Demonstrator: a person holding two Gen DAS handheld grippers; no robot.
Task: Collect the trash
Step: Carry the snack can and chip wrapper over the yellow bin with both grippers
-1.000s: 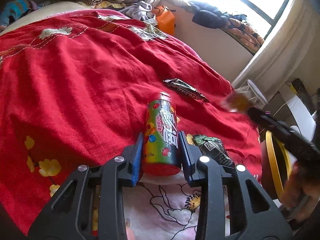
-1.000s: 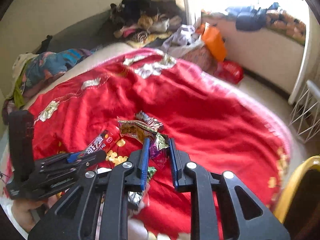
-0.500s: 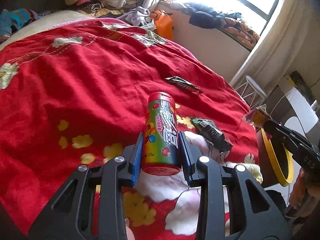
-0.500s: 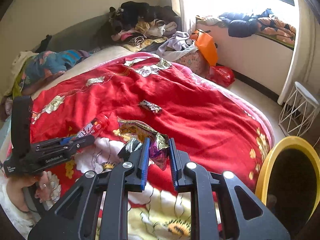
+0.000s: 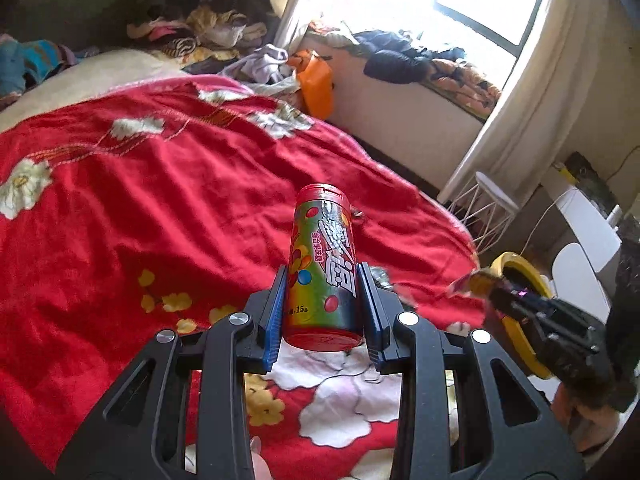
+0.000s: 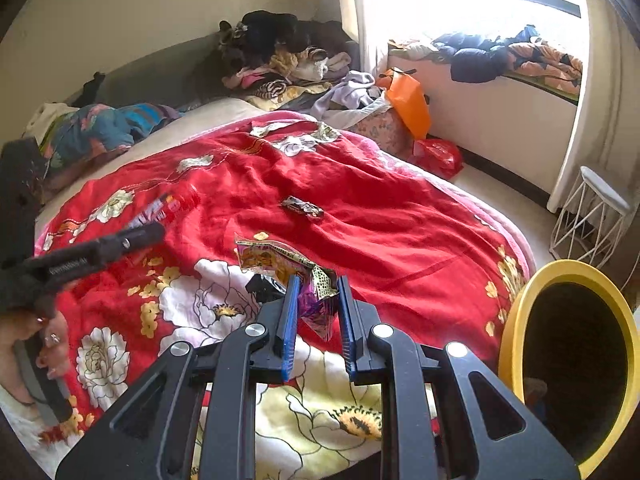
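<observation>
The right claw (image 6: pixel 318 316) was closed on a crumpled snack wrapper (image 6: pixel 288 264), which stuck out forward and to the left of the pads, clear of the bed. The yellow-rimmed bin (image 6: pixel 516 312) stood on the floor off the bed's edge, low and to the right of that claw, mouth open toward it. Judged from this, the right claw was the nearer of the two to the bin, and the deposit called for a swing right and down over the rim.

The left claw (image 5: pixel 323 312) was clamped on a candy tube (image 5: pixel 322 268), gripped low on its body. The tube's long axis ran along the fingers, red cap pointing away. In the left wrist view the bin (image 5: pixel 516 264) lay well to the right, partly hidden behind the right claw (image 5: pixel 492 292).

Two dark wrappers remained on the red bedspread (image 6: pixel 380 220): one (image 6: pixel 302 206) near its middle, another (image 6: pixel 262 286) just behind the held wrapper.
</observation>
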